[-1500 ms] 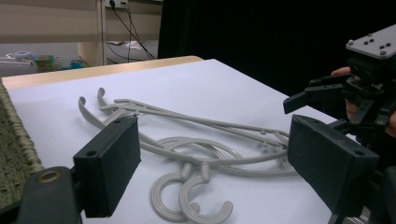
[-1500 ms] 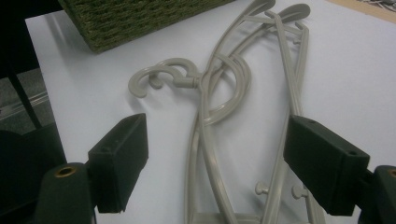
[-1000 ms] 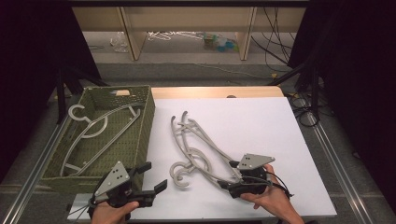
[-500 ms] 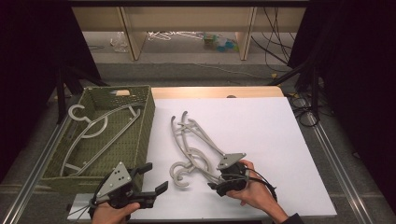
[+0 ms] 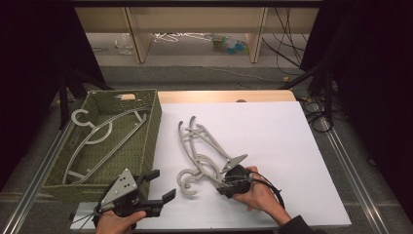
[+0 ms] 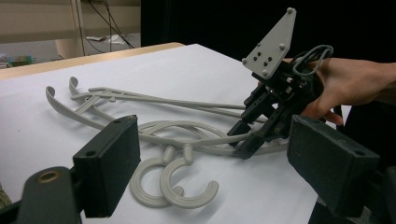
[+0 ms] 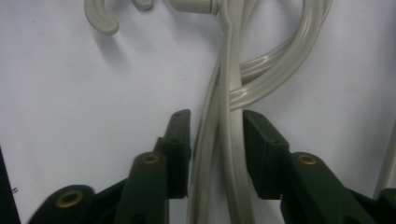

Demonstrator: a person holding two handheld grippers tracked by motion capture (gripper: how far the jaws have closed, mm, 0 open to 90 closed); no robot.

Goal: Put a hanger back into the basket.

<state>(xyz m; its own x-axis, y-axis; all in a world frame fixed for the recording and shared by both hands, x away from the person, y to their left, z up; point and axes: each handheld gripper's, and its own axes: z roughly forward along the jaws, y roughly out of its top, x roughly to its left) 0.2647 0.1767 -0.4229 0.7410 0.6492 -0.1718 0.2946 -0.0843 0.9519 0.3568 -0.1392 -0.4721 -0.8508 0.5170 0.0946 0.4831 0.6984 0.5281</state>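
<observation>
The right gripper (image 7: 216, 140), jaws apart, straddles two overlapping hangers (image 5: 204, 151) on the white table (image 5: 292, 146); closing may lift both, while the left gripper (image 5: 158, 187) waits open.

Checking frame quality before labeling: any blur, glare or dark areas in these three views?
High view: white table evenly lit, surroundings nearly black, slightly soft. Left gripper view: own jaws close and soft, hangers and right gripper fairly sharp, dark background. Right gripper view: hanger arms between the jaws are soft at close range, with soft shadows on the table; no harsh glare.
</observation>
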